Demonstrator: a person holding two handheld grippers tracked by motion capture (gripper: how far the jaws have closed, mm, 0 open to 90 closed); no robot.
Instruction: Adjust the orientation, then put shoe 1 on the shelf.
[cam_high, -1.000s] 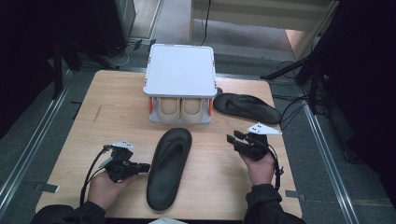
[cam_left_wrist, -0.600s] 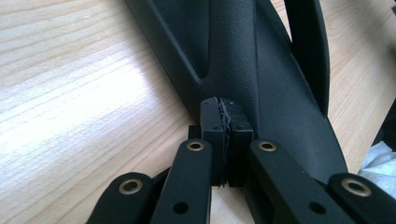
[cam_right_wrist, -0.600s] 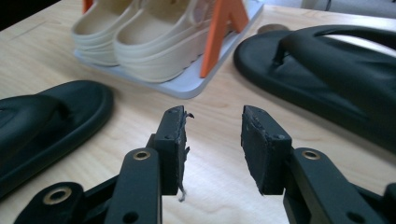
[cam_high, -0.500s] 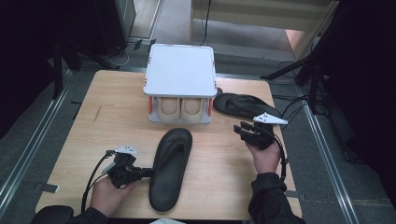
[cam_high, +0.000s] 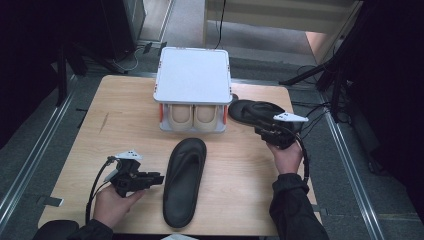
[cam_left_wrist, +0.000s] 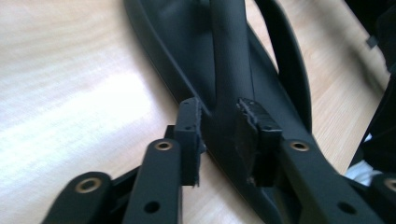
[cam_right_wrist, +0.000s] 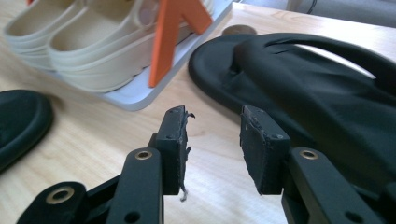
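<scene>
**High view: two black sandals on the surface, one gripper at each**

High view, noted from largest item down. Wooden surface (cam_high: 125, 125) carries everything. At its far middle stands a white rack (cam_high: 192, 75) with a flat top; a pair of beige sandals (cam_high: 192, 116) sits underneath, toes facing the person.

Near black sandal (cam_high: 184, 181) lies lengthwise in the middle front of the surface, sole up. Far black sandal (cam_high: 252, 111) lies right of the rack, strap side up.

Left gripper (cam_high: 157, 179) is held level at the near sandal's left edge. In the left gripper view its fingers (cam_left_wrist: 189, 135) have just been opening; the sandal's edge (cam_left_wrist: 224, 93) sits between them. Left finger shows a gap; the right finger lies close against the sandal, contact not certain.

Right gripper (cam_high: 264, 131) sits at the near edge of the far sandal. Right gripper view: fingers (cam_right_wrist: 173, 140) apart, nothing between them, bare wood below, the sandal (cam_right_wrist: 317, 102) just beyond the right finger.
</scene>
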